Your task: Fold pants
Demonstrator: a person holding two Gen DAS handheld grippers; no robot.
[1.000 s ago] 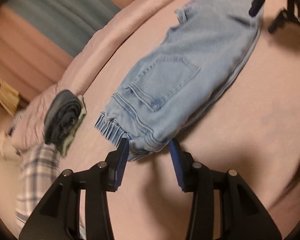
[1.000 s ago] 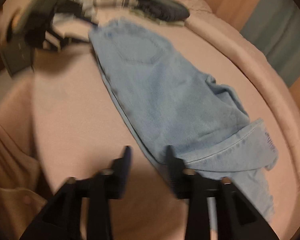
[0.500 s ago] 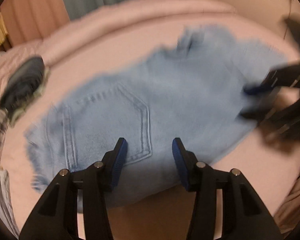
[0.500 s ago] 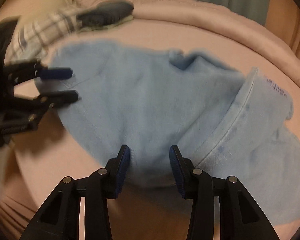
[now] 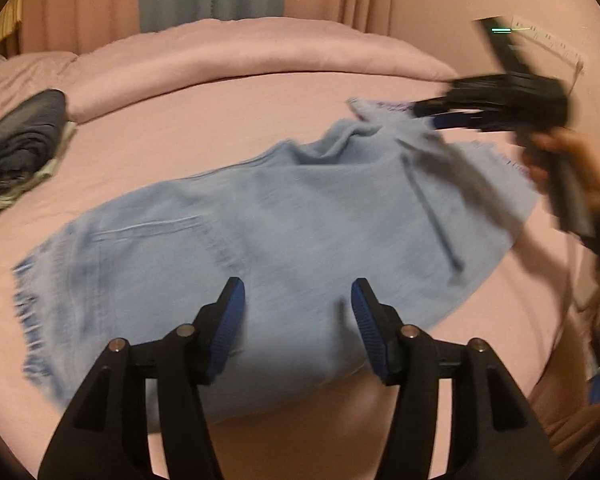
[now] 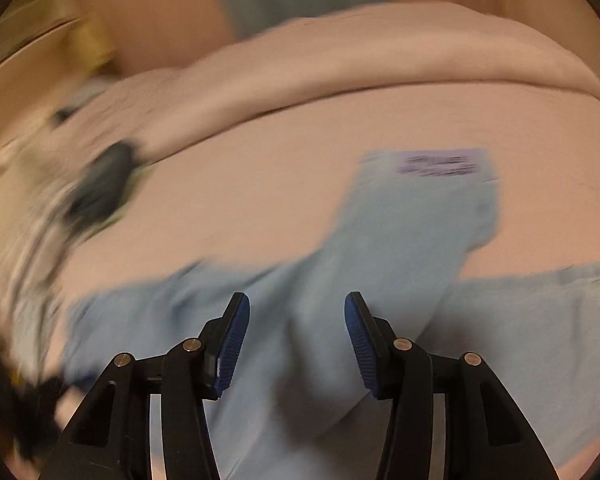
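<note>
- The pants (image 5: pixel 284 240) lie spread across the pink bed (image 5: pixel 220 120), smeared by motion blur.
- Left tongs (image 5: pixel 298 320) gape apart above them, gripping nothing.
- Right tongs (image 6: pixel 297 336) likewise stand apart; the right view is heavily blurred.
- At 9 o'clock, folded dark clothes (image 5: pixel 20 152), partly cut off.

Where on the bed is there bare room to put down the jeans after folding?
Bare sheet lies between the light blue jeans and the rolled duvet edge, right of the dark folded pile. Another bare strip lies at the near edge under the left gripper. The far left corner is crowded with clothes.
</note>
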